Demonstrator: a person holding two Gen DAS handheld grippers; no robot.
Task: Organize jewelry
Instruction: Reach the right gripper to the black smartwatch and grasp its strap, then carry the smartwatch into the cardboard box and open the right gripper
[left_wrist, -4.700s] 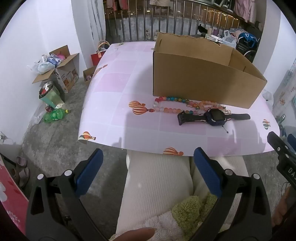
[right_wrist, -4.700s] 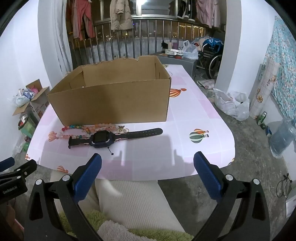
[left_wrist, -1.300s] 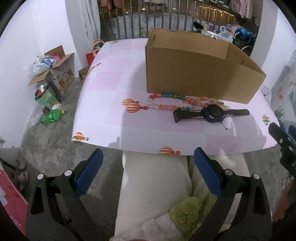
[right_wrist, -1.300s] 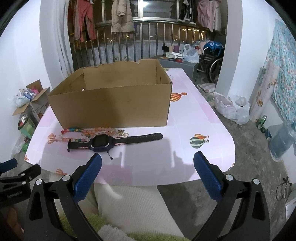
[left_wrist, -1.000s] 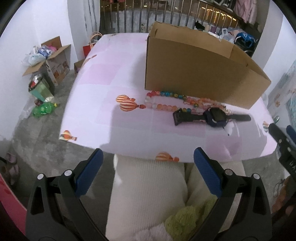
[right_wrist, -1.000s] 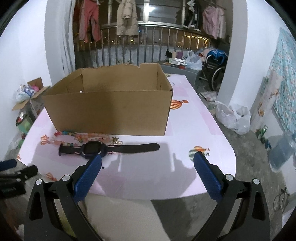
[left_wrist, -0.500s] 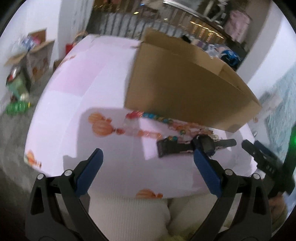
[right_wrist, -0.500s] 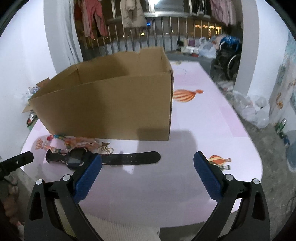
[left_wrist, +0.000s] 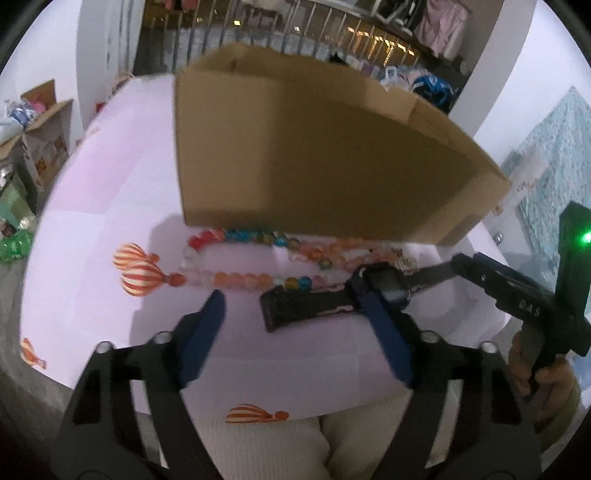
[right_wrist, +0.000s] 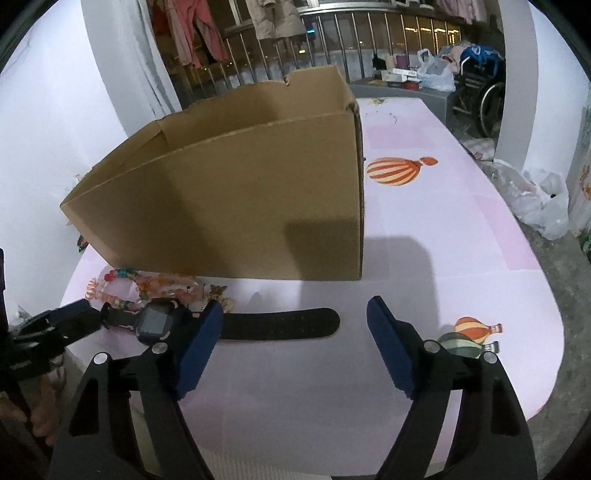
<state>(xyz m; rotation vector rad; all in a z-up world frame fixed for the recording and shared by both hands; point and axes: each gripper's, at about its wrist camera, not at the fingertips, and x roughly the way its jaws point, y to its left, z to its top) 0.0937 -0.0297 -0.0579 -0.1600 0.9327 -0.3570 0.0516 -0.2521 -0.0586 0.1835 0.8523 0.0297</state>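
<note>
Black watch lay just in front of box; both grippers, left & right, were closing w/ nothing pinched. Best: grab strap ends evenly.

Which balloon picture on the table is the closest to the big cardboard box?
The big orange-and-white striped balloon printed just right of the cardboard box corner, seen from the right gripper's camera. The smaller balloons sit down by the tablecloth near edge, farther from the box.

White walls, metal railing with hanging clothes, grey concrete floor.
</note>
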